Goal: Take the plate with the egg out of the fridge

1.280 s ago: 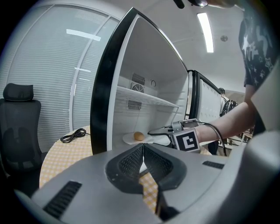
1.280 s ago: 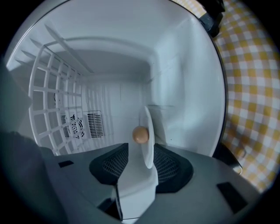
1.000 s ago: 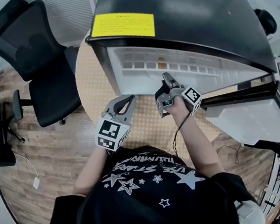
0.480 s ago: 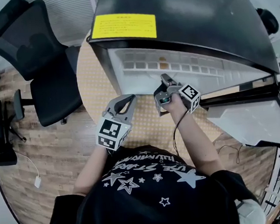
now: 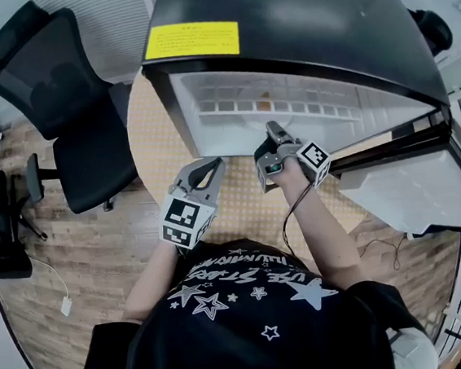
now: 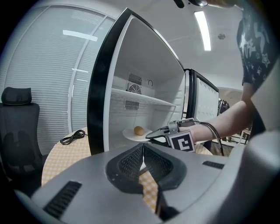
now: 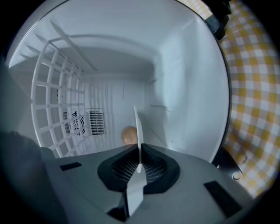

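Observation:
A small fridge [image 5: 279, 27] stands open on a checked round table [image 5: 233, 208]. On its floor sits a white plate [image 6: 133, 134] with a brown egg [image 6: 139, 130]. My right gripper [image 5: 272, 133] reaches into the opening, and its jaws are shut on the plate's near rim. In the right gripper view the plate [image 7: 138, 127] shows edge-on, running up from between the jaws of the right gripper [image 7: 139, 165], with the egg [image 7: 128, 134] just behind it. My left gripper [image 5: 206, 169] hovers over the table in front of the fridge, shut and holding nothing.
The fridge door [image 5: 412, 193] swings out to the right. A white wire shelf [image 7: 52, 96] spans the fridge interior above the plate. A black cable [image 6: 72, 138] lies on the table left of the fridge. A black office chair [image 5: 58, 99] stands to the left.
The right gripper stays at the fridge opening with almost no shift. The left gripper has not moved. The head view has drifted slightly.

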A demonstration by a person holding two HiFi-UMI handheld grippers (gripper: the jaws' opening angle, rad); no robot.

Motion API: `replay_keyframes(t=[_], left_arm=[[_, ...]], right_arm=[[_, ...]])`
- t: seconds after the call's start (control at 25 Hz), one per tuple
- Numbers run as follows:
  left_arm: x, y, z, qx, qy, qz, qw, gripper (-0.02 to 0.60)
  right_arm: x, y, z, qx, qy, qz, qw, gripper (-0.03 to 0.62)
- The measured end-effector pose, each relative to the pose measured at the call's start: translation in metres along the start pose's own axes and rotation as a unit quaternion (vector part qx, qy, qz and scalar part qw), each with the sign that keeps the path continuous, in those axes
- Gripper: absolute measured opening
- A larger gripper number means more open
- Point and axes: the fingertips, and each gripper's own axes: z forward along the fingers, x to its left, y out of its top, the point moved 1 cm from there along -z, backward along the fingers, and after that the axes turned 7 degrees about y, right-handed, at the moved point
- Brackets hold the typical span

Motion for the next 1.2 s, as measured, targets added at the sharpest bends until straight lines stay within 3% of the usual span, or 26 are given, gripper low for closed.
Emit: replay_keyframes(t=[0.44, 0.96, 1.2], left_arm=[[-0.017, 0.007, -0.029, -0.011, 0.023, 0.009, 0.9996, 0.009], [-0.079, 0.004, -0.058, -0.012, 0.047, 0.019, 0.9987, 0.009], [-0.107, 0.006, -0.075, -0.025, 0.071, 0.017, 0.9970, 0.009]], right_arm=[[0.007, -0.011, -0.053, 0.019, 0.012, 0.010, 1.000, 0.032], [-0.001, -0.020, -0.138, 0.072, 0.010, 0.001, 0.997, 0.034], [0.002, -0.021, -0.176, 0.100, 0.030, -0.002, 0.995, 0.034]])
